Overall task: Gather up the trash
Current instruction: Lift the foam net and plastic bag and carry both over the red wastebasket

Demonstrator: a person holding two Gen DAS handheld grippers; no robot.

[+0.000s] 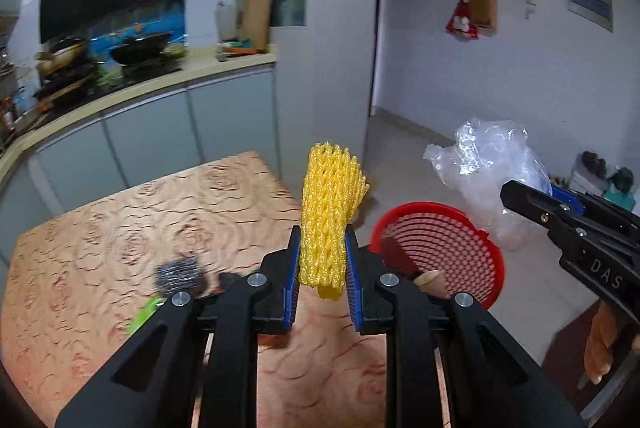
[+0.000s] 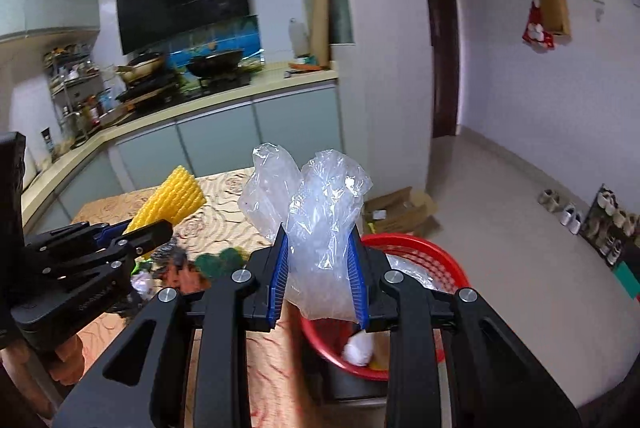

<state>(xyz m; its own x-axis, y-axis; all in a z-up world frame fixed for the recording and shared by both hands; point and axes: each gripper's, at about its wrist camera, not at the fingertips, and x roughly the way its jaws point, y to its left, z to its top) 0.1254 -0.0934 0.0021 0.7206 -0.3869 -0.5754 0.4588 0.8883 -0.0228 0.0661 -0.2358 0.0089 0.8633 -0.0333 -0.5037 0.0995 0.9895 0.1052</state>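
My left gripper (image 1: pixel 322 260) is shut on a yellow foam fruit net (image 1: pixel 330 211), which stands up between the blue pads above the table's right edge. My right gripper (image 2: pixel 319 268) is shut on a crumpled clear plastic bag (image 2: pixel 316 211), held over the rim of the red mesh basket (image 2: pixel 436 256). The basket (image 1: pixel 440 248) sits off the table's right side and holds some white and pale scraps (image 2: pixel 358 350). In the left wrist view the right gripper (image 1: pixel 568 216) and its plastic bag (image 1: pixel 488 167) show beyond the basket. The left gripper (image 2: pixel 132 232) with the yellow net (image 2: pixel 176 199) shows at the left of the right wrist view.
The table (image 1: pixel 120 228) has a rose-patterned cloth with a dark steel scourer (image 1: pixel 180 274), green scraps (image 2: pixel 220 260) and other small litter on it. A kitchen counter (image 2: pixel 224 99) with pans runs behind. A flattened cardboard box (image 2: pixel 400 211) lies on the tiled floor; shoes (image 2: pixel 572 216) line the right wall.
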